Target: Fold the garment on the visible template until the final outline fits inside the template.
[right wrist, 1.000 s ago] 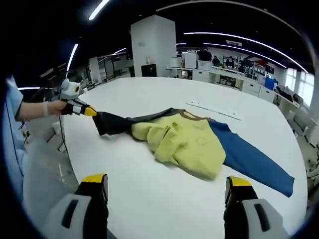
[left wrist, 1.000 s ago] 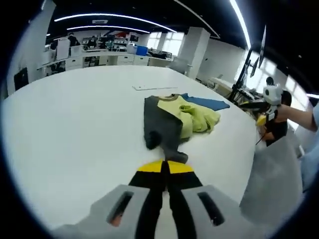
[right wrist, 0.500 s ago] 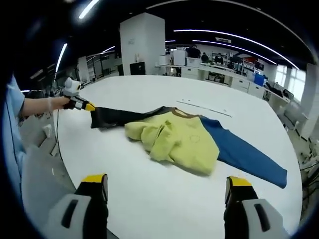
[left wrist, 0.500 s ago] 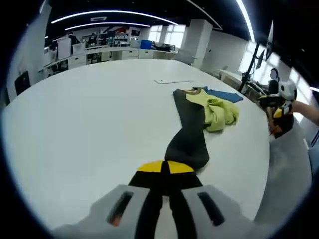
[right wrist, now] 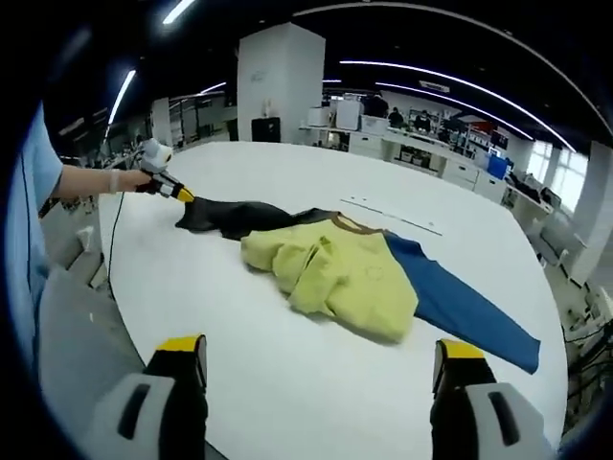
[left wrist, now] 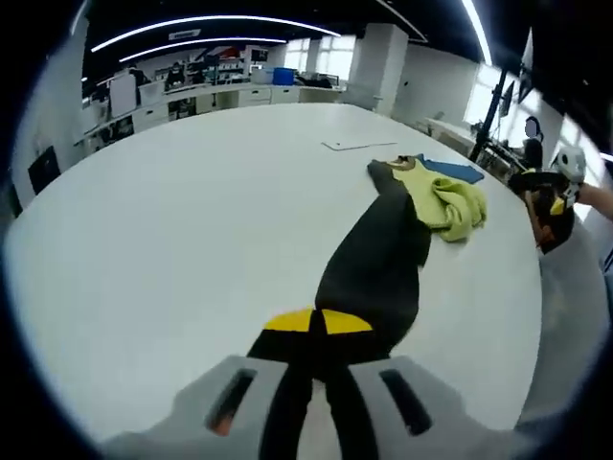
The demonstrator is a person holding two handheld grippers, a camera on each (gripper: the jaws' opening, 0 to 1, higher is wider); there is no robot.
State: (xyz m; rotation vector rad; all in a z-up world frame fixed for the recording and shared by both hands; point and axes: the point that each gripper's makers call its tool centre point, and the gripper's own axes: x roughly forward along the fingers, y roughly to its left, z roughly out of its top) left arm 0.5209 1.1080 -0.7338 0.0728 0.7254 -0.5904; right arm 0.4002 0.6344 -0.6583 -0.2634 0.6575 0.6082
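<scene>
One garment (right wrist: 335, 273) on the white bench (right wrist: 287, 374): yellow-green body bunched at centre, one dark sleeve (left wrist: 374, 268) drawn out flat, one blue sleeve (right wrist: 460, 307) laid to the right. Left tongs (left wrist: 316, 326) closed on the dark sleeve's cuff. Right tongs (right wrist: 321, 369) wide apart, holding nothing, near the bench edge. One thin pale strip (right wrist: 393, 216) lies beyond the garment. Desks and one pillar (right wrist: 278, 81) far behind.

Bright, even light from the ceiling strip lights (right wrist: 436, 75) above me; my desk (left wrist: 172, 211) shows faint shadows; fisheye bending and blur grow toward the edges.
</scene>
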